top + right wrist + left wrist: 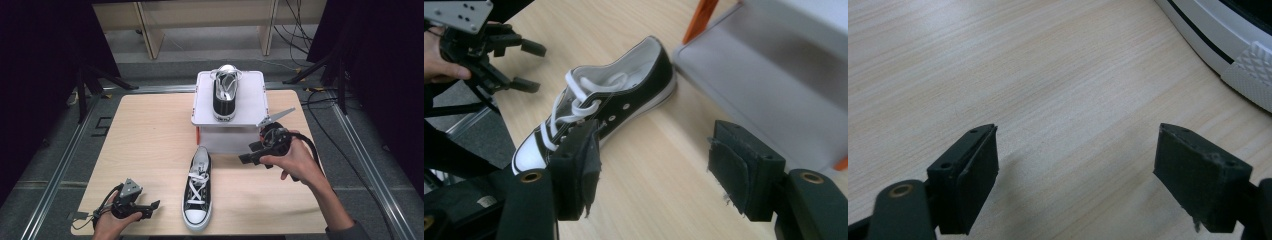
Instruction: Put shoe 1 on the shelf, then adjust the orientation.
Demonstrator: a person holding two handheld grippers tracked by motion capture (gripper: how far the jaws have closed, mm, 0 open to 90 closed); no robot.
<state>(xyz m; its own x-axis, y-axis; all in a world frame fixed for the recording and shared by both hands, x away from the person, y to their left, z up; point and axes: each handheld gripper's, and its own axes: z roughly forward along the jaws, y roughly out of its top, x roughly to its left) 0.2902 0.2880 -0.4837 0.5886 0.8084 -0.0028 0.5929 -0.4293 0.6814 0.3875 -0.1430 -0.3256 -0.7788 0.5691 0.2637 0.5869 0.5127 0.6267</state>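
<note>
The right gripper (246,159) hangs over the table (150,130) with its jaws spread and nothing between them, just in front of a white box (250,95) that stands at the table's far edge. Its jaws point left toward the black sneaker (197,190). A second black sneaker (225,92) rests on top of the box, toe toward the person. The right hand (295,162) grips from behind, forearm slanting in from the lower right, cable looping over the wrist.

The left gripper (150,207) sits low at the near left corner, jaws released and empty, just beside the sneaker's toe, with bare wood between them.

The sneaker on the table lies flat on its sole near the middle of the near edge, white rubber toe toward the person, heel close to the box, white laces loosely threaded.
</note>
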